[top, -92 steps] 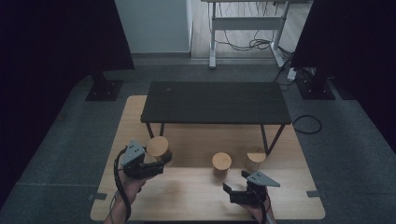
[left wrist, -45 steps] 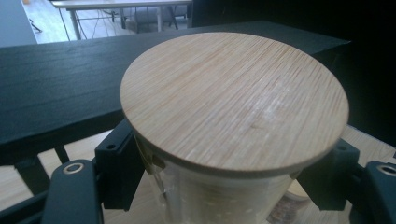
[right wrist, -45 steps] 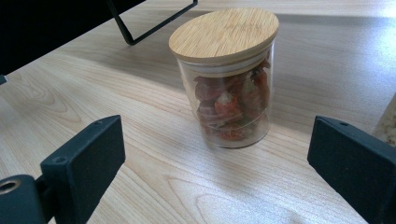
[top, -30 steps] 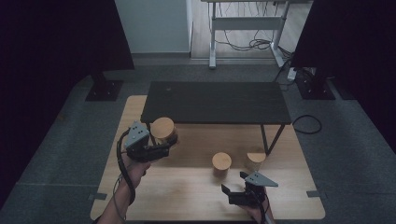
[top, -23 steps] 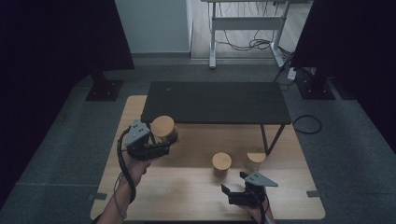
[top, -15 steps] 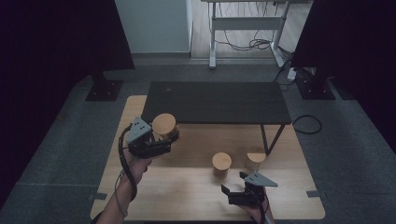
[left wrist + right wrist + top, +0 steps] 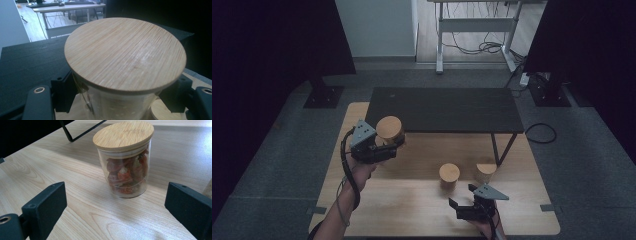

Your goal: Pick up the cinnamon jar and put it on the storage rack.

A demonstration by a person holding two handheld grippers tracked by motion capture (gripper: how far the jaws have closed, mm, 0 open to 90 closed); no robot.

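You are working at a pale wooden worktop with a clear grain, set on a grey carpeted floor. A low black table on thin dark legs stands over the worktop's far part. Dark screens on heavy black feet close off both sides of the space, leaving the edges of the room in deep shadow. Past the black table you can see a white wall panel and, beside it, a light wood floor where a white desk frame stands with loose cables beneath it. A black cable loops on the carpet at the right.
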